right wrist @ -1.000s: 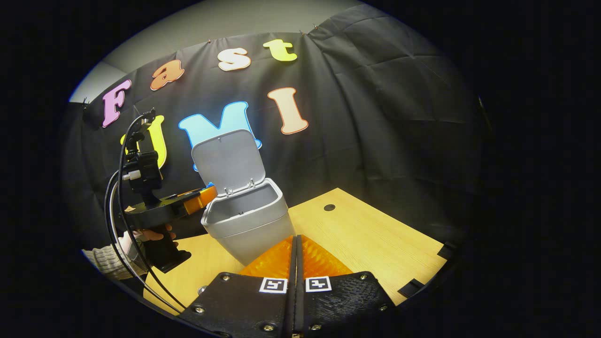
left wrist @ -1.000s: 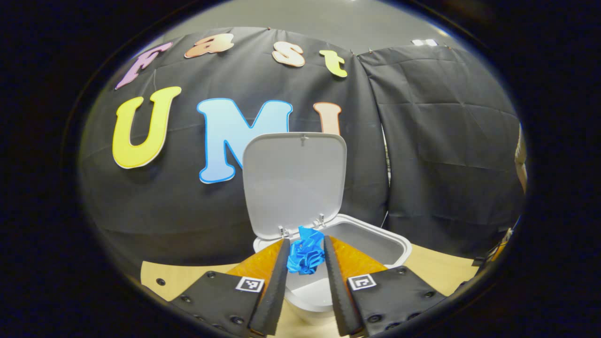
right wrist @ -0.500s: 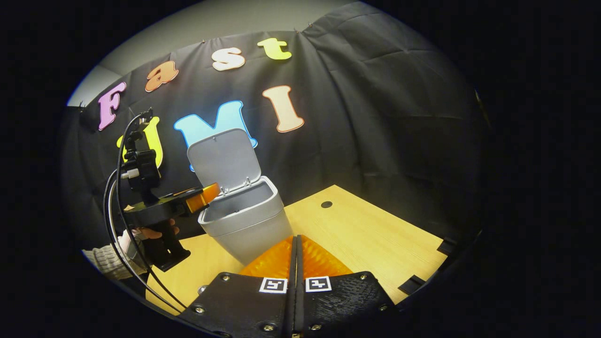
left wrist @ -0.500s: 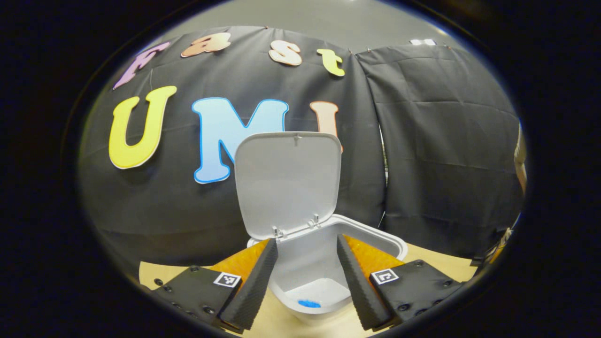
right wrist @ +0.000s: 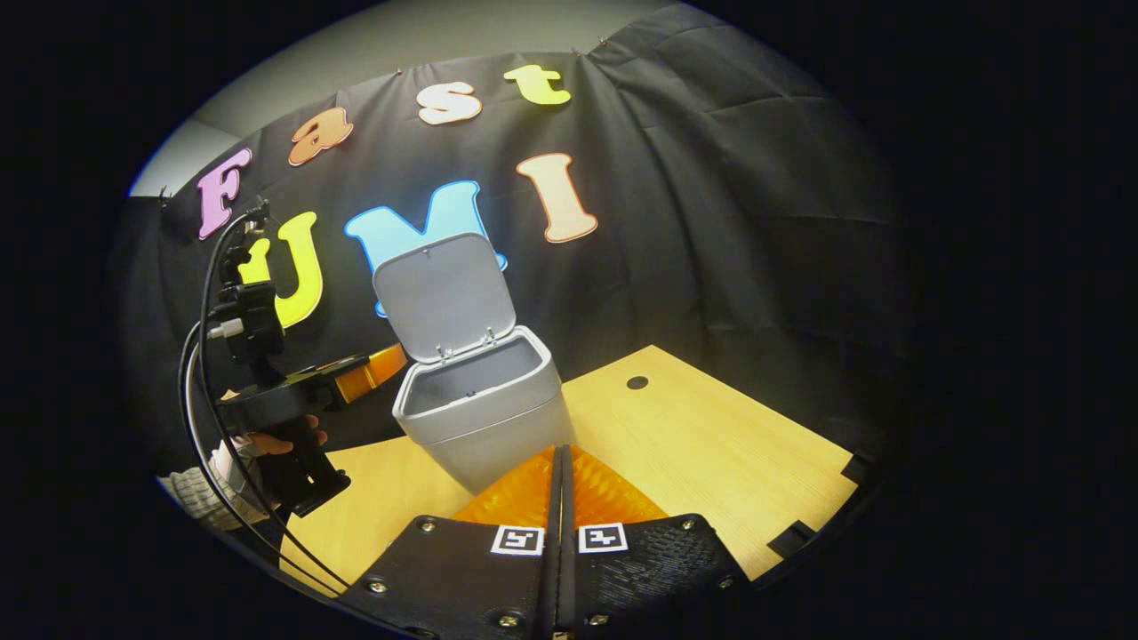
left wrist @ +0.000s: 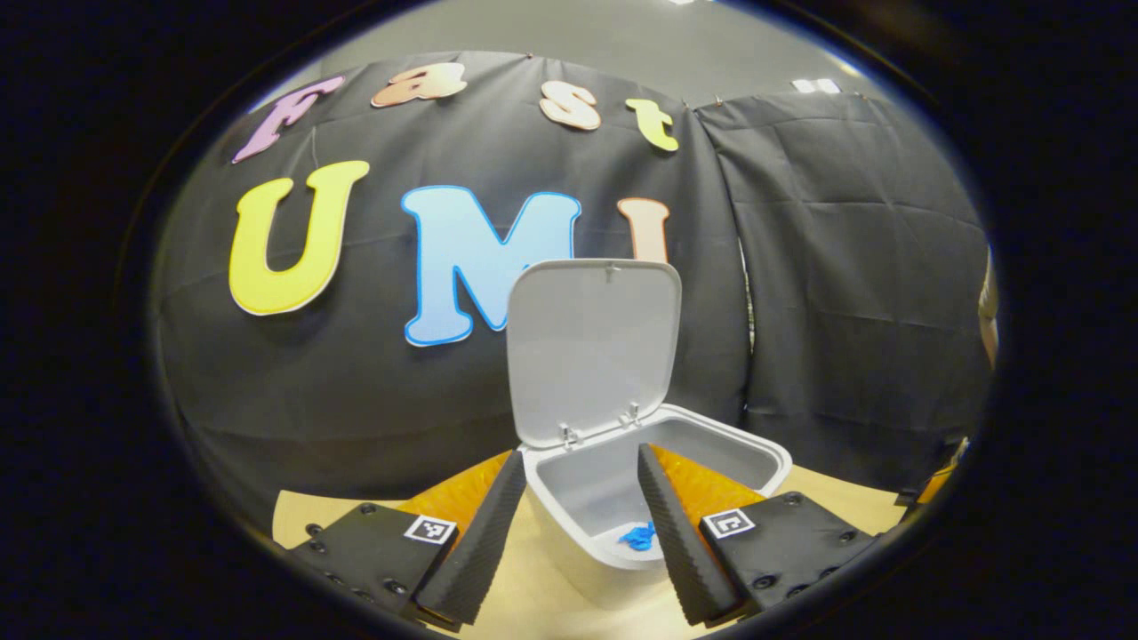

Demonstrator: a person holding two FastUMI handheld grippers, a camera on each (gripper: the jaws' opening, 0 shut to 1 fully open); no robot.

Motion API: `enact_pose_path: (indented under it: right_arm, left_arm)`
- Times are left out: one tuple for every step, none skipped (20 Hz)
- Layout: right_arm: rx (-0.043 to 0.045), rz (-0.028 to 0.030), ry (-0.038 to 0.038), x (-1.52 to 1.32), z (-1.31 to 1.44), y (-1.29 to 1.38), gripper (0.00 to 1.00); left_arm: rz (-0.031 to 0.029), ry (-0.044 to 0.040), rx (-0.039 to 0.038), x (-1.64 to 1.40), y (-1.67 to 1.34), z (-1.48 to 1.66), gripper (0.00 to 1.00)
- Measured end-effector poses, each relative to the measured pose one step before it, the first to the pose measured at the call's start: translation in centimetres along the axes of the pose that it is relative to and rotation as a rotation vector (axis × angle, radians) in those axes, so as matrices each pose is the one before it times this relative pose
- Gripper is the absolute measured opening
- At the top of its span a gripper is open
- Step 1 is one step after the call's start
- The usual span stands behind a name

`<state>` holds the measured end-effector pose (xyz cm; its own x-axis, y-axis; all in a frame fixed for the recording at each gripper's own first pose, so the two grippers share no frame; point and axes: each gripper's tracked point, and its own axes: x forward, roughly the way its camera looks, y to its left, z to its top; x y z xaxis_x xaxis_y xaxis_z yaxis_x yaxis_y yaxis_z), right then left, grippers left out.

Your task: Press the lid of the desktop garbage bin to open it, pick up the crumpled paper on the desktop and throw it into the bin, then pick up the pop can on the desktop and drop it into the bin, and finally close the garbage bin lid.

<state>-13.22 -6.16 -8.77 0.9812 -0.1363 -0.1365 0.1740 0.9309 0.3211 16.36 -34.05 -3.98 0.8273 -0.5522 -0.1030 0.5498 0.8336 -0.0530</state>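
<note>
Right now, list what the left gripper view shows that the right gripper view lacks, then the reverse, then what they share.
Left gripper view alone: the blue paper lying at the bottom of the bin, seen between the open left tongs.

Right gripper view alone: the bin's outer wall, the table with a hole, the hand holding the left tongs beside the bin, and the right tongs, shut and empty.

Both: the open bin with its lid raised.

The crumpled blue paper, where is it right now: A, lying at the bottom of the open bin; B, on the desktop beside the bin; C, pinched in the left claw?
A: the crumpled blue paper lies inside the bin, between the open left claw fingers.
</note>
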Motion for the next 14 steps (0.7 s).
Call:
enact_pose_path:
  right_arm:
    - [-0.00108,0.01074,0.00536,0.289,-0.113,0.458,0.0]
    - [0.00109,0.00984,0.00779,0.153,-0.197,0.4,0.0]
    - [0.00448,0.01239,0.00874,0.271,-0.226,0.451,0.0]
    - [0.00444,0.01251,0.01125,0.173,-0.418,0.58,0.0]
    - [0.00256,0.01264,0.01453,0.346,-0.42,0.459,0.0]
    - [-0.00014,0.00606,0.01582,0.276,-0.663,0.419,0.0]
    - [0.00019,0.00491,0.0156,0.448,-0.535,0.385,0.0]
    - [0.00169,0.01796,0.00923,0.045,-0.097,0.544,0.01]
    - [0.00262,0.01982,0.00546,0.214,-0.164,0.849,0.02]
    - [-0.00225,0.01594,0.00551,0.454,-0.297,0.653,0.02]
    - [-0.00757,0.01499,0.00763,0.26,-0.24,0.698,0.03]
    - [-0.0112,0.01466,0.0086,0.364,-0.409,0.659,0.03]
    - [-0.01099,0.0165,0.00831,0.234,-0.23,0.728,0.04]
    - [-0.0104,0.01966,0.00984,0.266,-0.448,0.862,0.05]
  left_arm:
    - [0.01101,-0.00045,-0.00451,-0.528,0.543,-0.145,0.86]
    - [0.01235,-0.00217,-0.00515,-0.592,0.709,-0.082,0.86]
    - [0.01087,-0.00285,-0.00432,-0.651,0.647,-0.047,0.86]
    - [0.01234,0.00068,-0.00218,-0.689,0.784,-0.148,0.9]
    - [0.01299,0.00079,-0.00016,-0.637,0.787,-0.188,0.94]
    - [0.01433,0.00249,0.00031,-0.658,0.892,-0.244,0.88]
    - [0.01662,0.00128,0.00194,-0.609,0.901,-0.316,0.83]
    - [0.01798,0.00171,0.00103,-0.603,1.034,-0.202,0.78]
    - [0.01746,0.00204,-0.00217,-0.744,0.979,-0.316,0.78]
    - [0.01694,0.00228,-0.00619,-0.622,0.866,-0.173,0.78]
    - [0.01712,0.00106,-0.00762,-0.779,0.864,-0.182,0.78]
    - [0.01727,-0.00027,-0.00408,-0.784,0.935,-0.118,0.77]
    - [0.01764,-0.00052,-0.00004,-0.791,0.935,-0.067,0.77]
    - [0.01591,0.00011,0.0024,-0.828,0.991,-0.157,0.78]
